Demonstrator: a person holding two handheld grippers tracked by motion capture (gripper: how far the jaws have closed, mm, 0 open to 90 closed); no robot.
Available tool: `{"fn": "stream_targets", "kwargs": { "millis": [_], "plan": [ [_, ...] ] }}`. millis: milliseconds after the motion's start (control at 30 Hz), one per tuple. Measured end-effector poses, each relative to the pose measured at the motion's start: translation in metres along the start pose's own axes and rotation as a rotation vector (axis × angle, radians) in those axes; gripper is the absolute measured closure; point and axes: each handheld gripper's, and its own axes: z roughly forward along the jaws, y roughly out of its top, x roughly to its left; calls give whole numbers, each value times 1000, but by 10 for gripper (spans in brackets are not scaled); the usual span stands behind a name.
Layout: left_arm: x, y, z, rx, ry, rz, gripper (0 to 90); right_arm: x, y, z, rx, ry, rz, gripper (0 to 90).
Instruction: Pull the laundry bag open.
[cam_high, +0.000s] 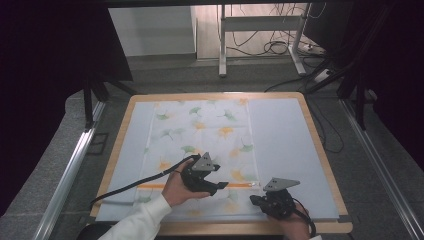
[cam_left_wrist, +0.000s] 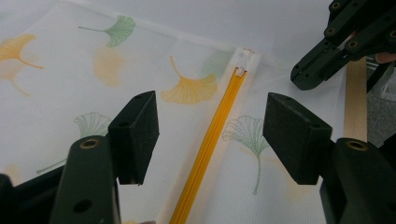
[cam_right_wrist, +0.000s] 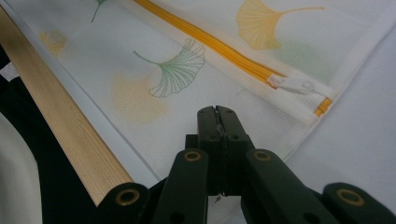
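I see the right tongs (cam_high: 256, 200) at 5 o'clock of the surface (cam_high: 320, 145), near edge — jaws pressed together, and whether they pinch the cloth edge I can't tell. Their tip sits on the white mesh bag (cam_right_wrist: 154, 93) corner, just short of the zipper pull (cam_right_wrist: 294, 85). Left tongs (cam_high: 223, 185) at 6 o'clock, a bit farther in, jaws wide and straddling the orange zipper (cam_left_wrist: 210, 140) without touching it — nothing gripped. Bag lies flat mid-surface, ginkgo print, zipper running across its near end, pull at the right end. A cable (cam_high: 130, 186) trails left.
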Motion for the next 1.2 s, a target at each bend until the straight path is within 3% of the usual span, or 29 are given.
{"fn": "stream_targets", "kwargs": {
  "millis": [333, 367, 400, 433, 500, 533, 700, 1100, 1133, 1200],
  "plan": [
    [0, -1, 10, 14, -10, -49, 376, -2, 2, 2, 7, -4, 6, 892],
    [0, 0, 10, 29, -3, -36, 376, -2, 2, 2, 7, -4, 6, 892],
    [-6, 4, 12, 52, 17, 21, 367, -1, 2, 2, 8, -4, 3, 892],
    [-10, 7, 13, 28, -27, -4, 365, -1, 2, 3, 10, -4, 4, 892],
    [-12, 10, 14, 21, -50, -11, 363, -1, 2, 3, 12, -5, 1, 892],
    [-16, 15, 19, 41, -20, 35, 365, -1, 2, 4, 13, -5, 1, 892],
    [-20, 21, 28, 26, -34, 25, 373, 0, 2, 5, 25, -6, -3, 892],
    [-12, 21, 41, 48, -18, 1, 380, -2, 3, 9, 39, -9, -3, 892],
    [-14, 25, 43, 101, 8, 59, 374, -2, 3, 10, 41, -7, -2, 892],
    [-17, 30, 47, 96, -14, 64, 372, -2, 3, 10, 39, -7, -1, 892]
  ]
}}
